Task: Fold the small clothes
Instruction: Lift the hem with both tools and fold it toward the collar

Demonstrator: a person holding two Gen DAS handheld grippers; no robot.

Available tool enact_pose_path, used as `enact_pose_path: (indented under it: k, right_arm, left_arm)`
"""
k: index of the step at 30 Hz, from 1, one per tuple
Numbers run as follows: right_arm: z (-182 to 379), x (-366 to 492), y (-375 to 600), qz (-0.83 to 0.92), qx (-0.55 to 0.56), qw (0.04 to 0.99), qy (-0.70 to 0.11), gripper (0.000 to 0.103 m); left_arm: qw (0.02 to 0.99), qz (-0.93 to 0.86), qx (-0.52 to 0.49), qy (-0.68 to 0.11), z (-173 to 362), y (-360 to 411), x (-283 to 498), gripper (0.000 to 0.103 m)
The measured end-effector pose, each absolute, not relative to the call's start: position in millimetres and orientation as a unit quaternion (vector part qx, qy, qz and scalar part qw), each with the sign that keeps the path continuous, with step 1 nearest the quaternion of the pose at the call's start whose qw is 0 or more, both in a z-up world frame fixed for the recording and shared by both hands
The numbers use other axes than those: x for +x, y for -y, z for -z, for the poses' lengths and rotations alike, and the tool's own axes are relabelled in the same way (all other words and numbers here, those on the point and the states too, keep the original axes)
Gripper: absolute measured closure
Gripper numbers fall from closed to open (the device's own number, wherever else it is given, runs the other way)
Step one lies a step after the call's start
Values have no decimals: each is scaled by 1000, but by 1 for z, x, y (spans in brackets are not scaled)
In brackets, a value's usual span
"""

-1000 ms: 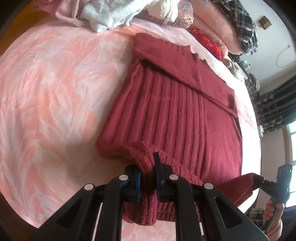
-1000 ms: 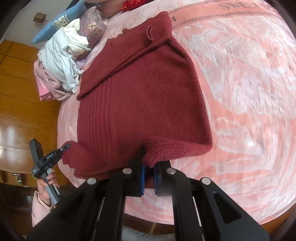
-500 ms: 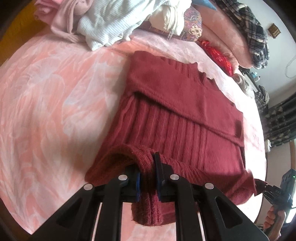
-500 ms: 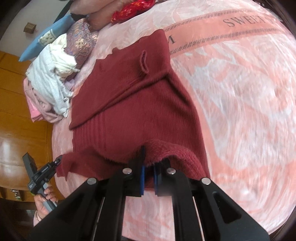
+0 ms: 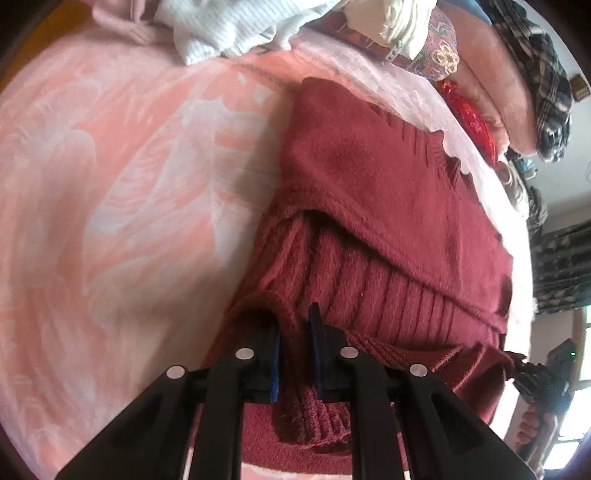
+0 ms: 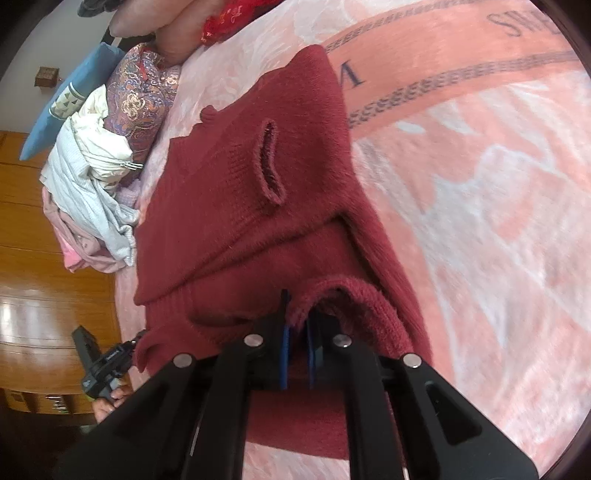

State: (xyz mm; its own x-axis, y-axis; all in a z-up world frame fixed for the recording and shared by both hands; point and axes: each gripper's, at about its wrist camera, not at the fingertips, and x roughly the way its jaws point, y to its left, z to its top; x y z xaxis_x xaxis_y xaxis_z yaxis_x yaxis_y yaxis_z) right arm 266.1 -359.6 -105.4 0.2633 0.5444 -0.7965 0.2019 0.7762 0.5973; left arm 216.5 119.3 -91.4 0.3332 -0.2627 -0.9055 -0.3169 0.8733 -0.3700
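Observation:
A dark red knitted sweater [image 5: 388, 192] lies on the pink bedcover [image 5: 129, 184], its sleeves folded across the chest. My left gripper [image 5: 295, 325] is shut on one corner of its ribbed hem, lifted and doubled over the body. In the right wrist view the same sweater [image 6: 236, 206] shows, and my right gripper [image 6: 297, 314] has the other hem corner between its blue pads. Those jaws are opening slightly, with the knit still pinched between them. Each gripper shows in the other's view: the right gripper [image 5: 532, 373] at the hem's far end, the left gripper [image 6: 107, 362] likewise.
A heap of white and pink clothes [image 5: 229, 29] sits at the bed's head, beside a patterned pillow [image 5: 443, 55] and a plaid garment [image 5: 535, 74]. The right wrist view has the same heap [image 6: 92, 177], wooden furniture [image 6: 37, 277] beside the bed and lettered bedcover [image 6: 480, 221].
Both grippers have carried the hem forward over the sweater's body toward the collar and sunk lower. The uncovered ribbed part has grown shorter.

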Motion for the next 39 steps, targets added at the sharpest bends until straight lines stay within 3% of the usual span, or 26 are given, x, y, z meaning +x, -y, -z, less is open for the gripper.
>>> enact_pose_path:
  k: [3,5,6,10,13,17,31,33,34,36,37,39]
  right_arm:
    - [100,270,364,-124,318,732,-590,85]
    - [90,269,371,-118,313,744,-578,63]
    - [84,268,377,-112,308,753,-570,59]
    - [61,261,408,-109,304,780,-536,55]
    - [52,260,411,-132,260,793,-535,38]
    - [55,265,389,-162,194,796,-550,38]
    - [96,285,317,-161,47,784,-598,29]
    - [100,285,310,-166,26,782,-600,37]
    - [102,284,305,-169,11,781,-601,50]
    - [104,283,299,-176,-7,781,-599,70]
    - [105,282,298,-191,-1,775,-603,87]
    - [104,280,299,-193,3,773,-604,94]
  left_arm:
    - [772,4,-257,-582,96,-125,219,86]
    - [766,17,-270,-583,95,-131,217,84]
    - [764,23,-280,-581,94,-135,215,83]
    - [801,-14,-258,-540,73,-154,204,48]
    - [848,-27,-190,-495,48,-157,201,45]
    - [879,-16,-133,-458,32,-146,205,33]
    - [870,52,33,-488,76,-71,231,25]
    - [872,58,47,-483,79,-65,232,25]
    - [873,63,52,-482,80,-61,231,27]
    - [870,79,63,-482,83,-56,229,42]
    - [867,86,66,-487,85,-55,229,56]
    - [862,95,68,-493,88,-53,228,72]
